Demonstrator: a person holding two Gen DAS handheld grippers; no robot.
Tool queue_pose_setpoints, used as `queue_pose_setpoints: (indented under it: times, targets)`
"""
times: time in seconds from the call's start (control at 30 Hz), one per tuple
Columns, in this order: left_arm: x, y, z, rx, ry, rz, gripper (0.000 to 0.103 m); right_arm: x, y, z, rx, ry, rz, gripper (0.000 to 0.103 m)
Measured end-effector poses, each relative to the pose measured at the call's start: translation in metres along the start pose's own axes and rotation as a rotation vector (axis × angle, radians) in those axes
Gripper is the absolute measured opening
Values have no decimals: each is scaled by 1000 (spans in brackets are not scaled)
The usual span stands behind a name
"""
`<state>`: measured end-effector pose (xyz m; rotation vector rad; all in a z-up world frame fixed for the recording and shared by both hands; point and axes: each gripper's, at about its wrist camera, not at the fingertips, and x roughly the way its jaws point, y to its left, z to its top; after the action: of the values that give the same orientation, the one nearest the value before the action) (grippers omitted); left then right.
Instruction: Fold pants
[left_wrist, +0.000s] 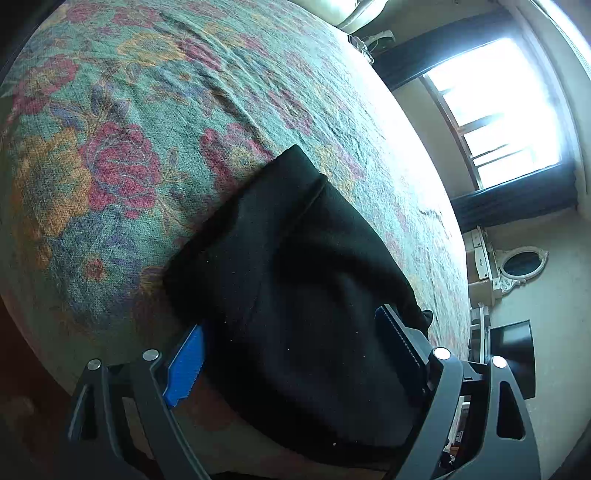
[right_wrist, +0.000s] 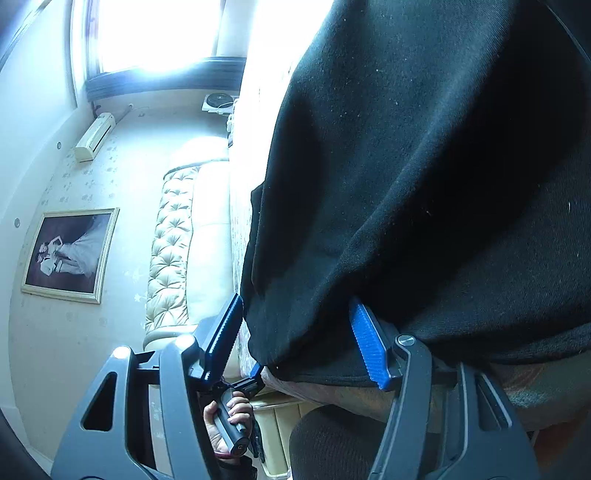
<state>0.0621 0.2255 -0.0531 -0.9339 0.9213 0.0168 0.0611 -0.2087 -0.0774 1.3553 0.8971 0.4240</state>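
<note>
Black pants (left_wrist: 295, 258) lie in a folded stack near the edge of a floral bedspread (left_wrist: 129, 129). My left gripper (left_wrist: 290, 319) stands wide open around the near end of the stack. Its blue pad (left_wrist: 184, 369) sits at the cloth's left edge and the other finger at the right edge. In the right wrist view, turned on its side, the pants (right_wrist: 424, 166) fill the upper right. My right gripper (right_wrist: 295, 301) is partly open with the cloth's edge between its jaws. Cloth drapes over one blue pad (right_wrist: 369, 347); the other pad (right_wrist: 223, 332) stands just off it.
A person's hand (right_wrist: 229, 417) holds the other gripper's handle below the bed edge. A tufted headboard (right_wrist: 170, 251) and a framed picture (right_wrist: 70, 251) are beyond. A bright window (left_wrist: 498, 110), an oval mirror (left_wrist: 521, 264) and furniture stand past the bed's far side.
</note>
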Motion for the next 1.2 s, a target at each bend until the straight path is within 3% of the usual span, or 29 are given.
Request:
queue_pose_setpoints:
  times: [0.03,0.1,0.2,0.3,0.33,0.4,0.53,0.73,0.83,0.97,1.2]
  targets:
    - [0,0,1,-9,-3,-3,85,-2,0,-1,-3,-8,-17,50]
    - [-1,1,3,-15,-4,0,85,-8,-5,-4,15,-29,-30,30]
    - [3,-6,3,-11,-3,13,85,-10,-20,-5,77,-29,-24,19]
    - [6,-14,-1,-7,1,21,85,-12,-24,-6,104,-28,-20,21]
    - [6,-16,-1,-8,2,22,85,-14,-22,-7,105,-31,-15,25]
    - [8,-20,0,-9,7,23,85,-10,-20,-14,137,-13,43,44]
    - [11,-21,1,-19,9,18,85,13,-20,-26,168,65,65,44]
    - [11,-20,-2,-20,13,15,85,12,-9,-15,128,-21,58,43]
    - [12,-18,-1,-22,18,11,85,13,-10,-19,102,-19,18,34]
    - [13,-16,0,-21,17,9,85,15,-9,-19,78,-20,-28,8]
    - [9,-13,4,-31,23,-11,85,16,1,-23,72,-7,-3,8]
